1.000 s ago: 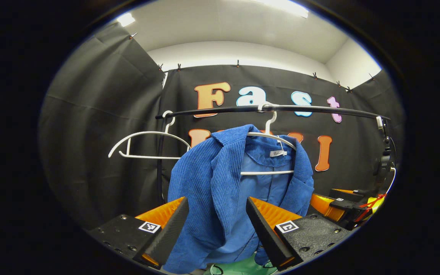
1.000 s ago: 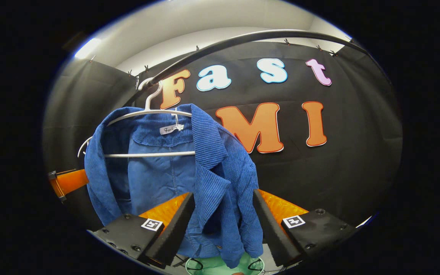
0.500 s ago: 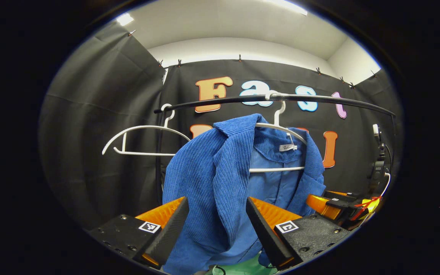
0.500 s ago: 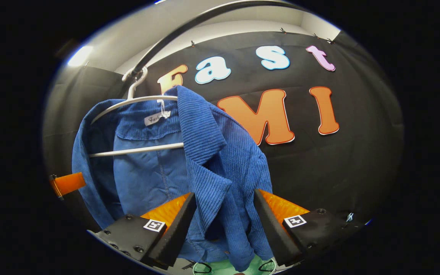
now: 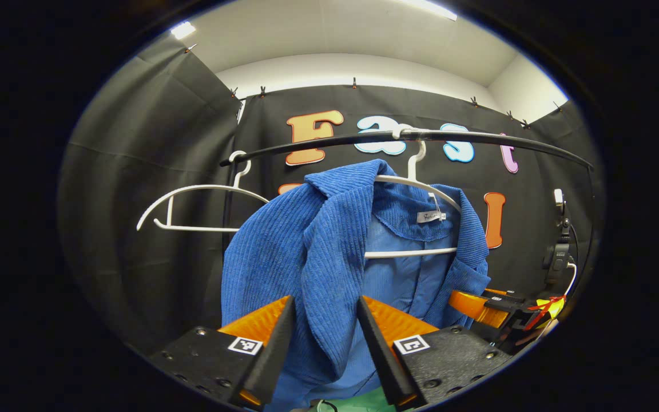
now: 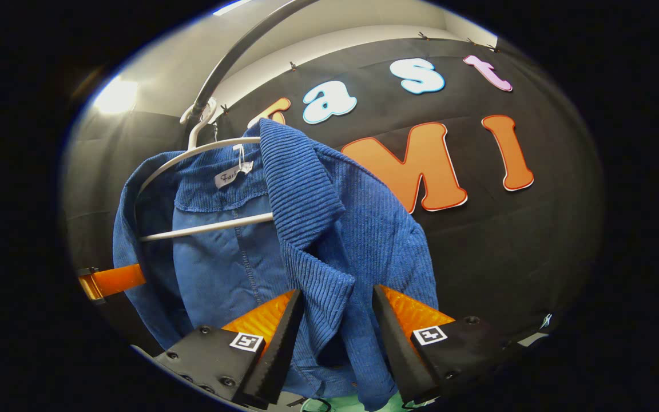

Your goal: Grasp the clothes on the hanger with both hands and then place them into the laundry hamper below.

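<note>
While hanging, jacket [image 5: 318, 257] sits between both tools' fingers.

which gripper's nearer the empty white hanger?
Left. The left gripper straddles the jacket front beside the empty hanger; the right gripper straddles the jacket's far front.

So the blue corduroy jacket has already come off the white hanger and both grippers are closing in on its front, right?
Not quite. In the left gripper view the blue corduroy jacket hangs on the white hanger on the rail. The rest stands.
</note>
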Available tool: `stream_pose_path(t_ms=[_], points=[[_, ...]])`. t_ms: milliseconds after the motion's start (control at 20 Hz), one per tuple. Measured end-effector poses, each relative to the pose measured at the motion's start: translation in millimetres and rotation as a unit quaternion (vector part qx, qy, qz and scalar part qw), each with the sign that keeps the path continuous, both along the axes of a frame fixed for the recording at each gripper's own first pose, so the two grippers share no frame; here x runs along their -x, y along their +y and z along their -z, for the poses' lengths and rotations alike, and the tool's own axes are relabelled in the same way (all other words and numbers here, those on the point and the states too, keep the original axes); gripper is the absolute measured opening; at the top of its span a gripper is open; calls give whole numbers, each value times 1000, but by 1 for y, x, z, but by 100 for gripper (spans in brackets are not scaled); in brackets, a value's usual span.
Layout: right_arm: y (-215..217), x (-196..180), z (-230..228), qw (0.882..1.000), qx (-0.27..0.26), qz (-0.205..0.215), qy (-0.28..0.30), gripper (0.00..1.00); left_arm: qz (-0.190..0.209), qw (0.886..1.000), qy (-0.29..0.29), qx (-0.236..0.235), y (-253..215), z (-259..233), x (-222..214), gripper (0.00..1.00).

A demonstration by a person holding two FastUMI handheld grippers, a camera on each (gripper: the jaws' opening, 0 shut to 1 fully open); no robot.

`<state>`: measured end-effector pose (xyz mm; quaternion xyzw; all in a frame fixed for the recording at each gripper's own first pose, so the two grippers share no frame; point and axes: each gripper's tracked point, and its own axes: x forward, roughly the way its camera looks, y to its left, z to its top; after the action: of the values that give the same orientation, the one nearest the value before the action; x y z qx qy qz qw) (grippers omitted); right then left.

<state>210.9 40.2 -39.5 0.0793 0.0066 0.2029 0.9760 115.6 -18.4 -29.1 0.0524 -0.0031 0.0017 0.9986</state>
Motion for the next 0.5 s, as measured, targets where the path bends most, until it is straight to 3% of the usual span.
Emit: stream_pose_path(t_ms=[50,100,200,250,350,500], points=[[6,1,3,1000,-4,-15,10,70,2,1000,-1,-4,-1,-1,-1,57],[10,1,7,999,-8,-29,19,79,4,1000,0,-8,-1,0,-1,46],[10,2,9,999,-16,-39,31,48,-11,1000,4,-14,5,1,-2,24],[3,-2,12,999,-15,-22,37,36,-15,1000,3,-12,7,0,0,16],[1,1,9,999,-20,-22,37,12,4,1000,9,4,0,2,0,0],[0,15,4,999,-18,-28,31,12,19,1000,15,-1,0,0,5,0]])
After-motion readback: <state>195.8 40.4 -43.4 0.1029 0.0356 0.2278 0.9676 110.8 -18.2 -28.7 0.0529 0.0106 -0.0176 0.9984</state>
